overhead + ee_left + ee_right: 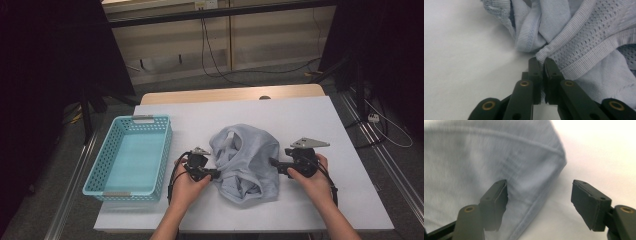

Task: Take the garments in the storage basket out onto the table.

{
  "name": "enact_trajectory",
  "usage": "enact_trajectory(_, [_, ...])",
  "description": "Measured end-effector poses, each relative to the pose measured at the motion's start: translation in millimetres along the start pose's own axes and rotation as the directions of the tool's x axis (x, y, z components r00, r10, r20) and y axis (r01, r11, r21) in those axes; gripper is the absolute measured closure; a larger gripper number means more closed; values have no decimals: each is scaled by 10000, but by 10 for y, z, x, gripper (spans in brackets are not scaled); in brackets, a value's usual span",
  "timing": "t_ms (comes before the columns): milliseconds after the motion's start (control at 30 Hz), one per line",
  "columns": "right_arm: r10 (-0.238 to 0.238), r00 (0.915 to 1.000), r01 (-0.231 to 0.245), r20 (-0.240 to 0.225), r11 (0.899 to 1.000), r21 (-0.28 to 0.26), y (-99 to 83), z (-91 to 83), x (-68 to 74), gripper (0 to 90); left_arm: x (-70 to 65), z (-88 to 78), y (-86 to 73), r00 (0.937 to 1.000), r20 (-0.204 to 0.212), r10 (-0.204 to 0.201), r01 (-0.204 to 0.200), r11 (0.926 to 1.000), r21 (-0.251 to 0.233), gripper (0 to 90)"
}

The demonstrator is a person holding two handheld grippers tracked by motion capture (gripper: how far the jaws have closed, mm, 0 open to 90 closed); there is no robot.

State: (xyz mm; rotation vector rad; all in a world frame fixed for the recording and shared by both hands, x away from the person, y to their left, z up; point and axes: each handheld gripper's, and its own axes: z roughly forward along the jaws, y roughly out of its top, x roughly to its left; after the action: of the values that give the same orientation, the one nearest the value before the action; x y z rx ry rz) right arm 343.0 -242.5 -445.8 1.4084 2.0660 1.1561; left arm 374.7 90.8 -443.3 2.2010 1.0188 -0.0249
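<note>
Lab, framed rig [220,12] (loose cables [215,60])

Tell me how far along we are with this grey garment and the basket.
Early stage. The grey garment lies crumpled on the table; the blue basket holds nothing. The left gripper is shut on a ribbed edge; the right gripper stands open at the garment's hem. Likely left: the lift, perhaps into the basket.

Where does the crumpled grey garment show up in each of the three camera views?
High view: grey garment at table centre, between both grippers.
Left gripper view: upper right, ribbed hem pinched by the jaws.
Right gripper view: left and centre, edge between open jaws.
Shared landmark: white tabletop.
</note>
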Motion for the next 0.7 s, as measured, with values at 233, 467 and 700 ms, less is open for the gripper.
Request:
enact_trajectory(233, [147,9984,-181,-542,9979,-625,123,-67,-32,264,60,-198,49,9998,51,-192,194,9994,-273,879])
enact_trajectory(467, [-714,9968,675,-373,9932,-952,259,9,-37,235,174,-418,99,9987,96,-498,505,9945,-923,879])
enact_trajectory(700, [-66,9920,-13,-1259,9980,-630,305,246,-85,279,228,-465,139,9982,159,-578,592,9928,-1042,879])
